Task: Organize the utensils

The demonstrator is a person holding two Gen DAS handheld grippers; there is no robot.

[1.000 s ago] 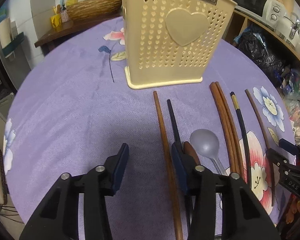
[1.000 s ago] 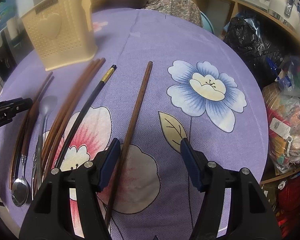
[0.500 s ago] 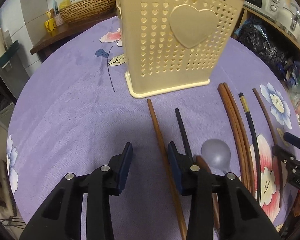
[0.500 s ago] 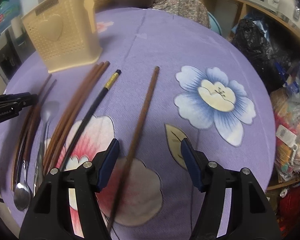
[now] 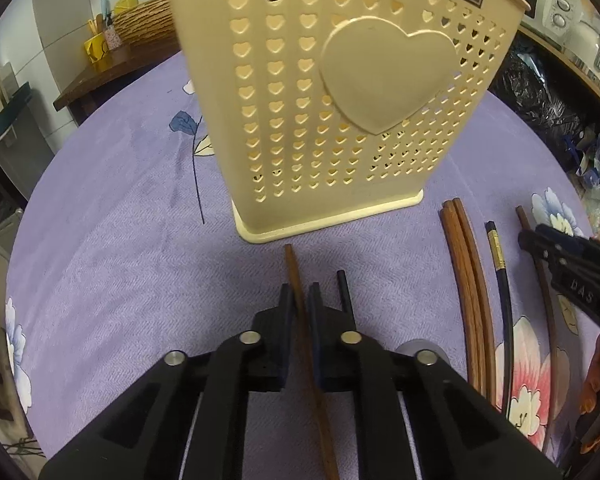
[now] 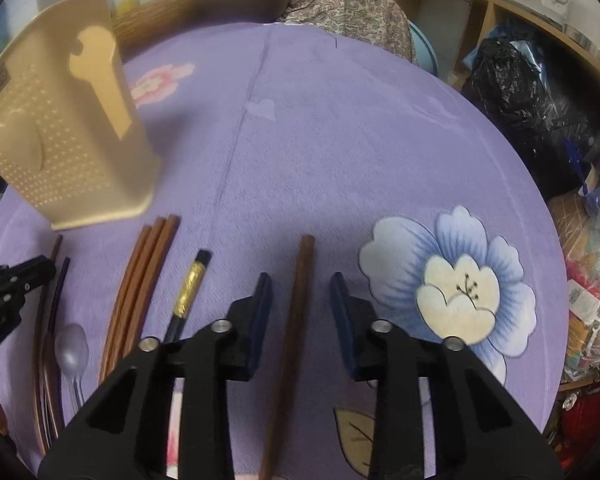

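Purple tablecloth (image 5: 120,260); spoon (image 5: 414,346) behind left tool (image 5: 300,300)

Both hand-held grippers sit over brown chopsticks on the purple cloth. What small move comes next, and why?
Probably finish closing the right hand-held gripper: its jaws are closing but gaps show on both sides of the brown wooden chopstick between them. The left hand-held gripper already pinches its brown chopstick, lying just short of the cream perforated plastic utensil holder.

A round table (image 6: 340,128) stood under a purple flowered cloth (image 5: 120,264). On it rested a cream perforated utensil holder (image 5: 340,92), upright. Nearer lay brown chopsticks (image 6: 140,288), a black gold-banded one (image 6: 188,292), and a spoon (image 6: 72,352).
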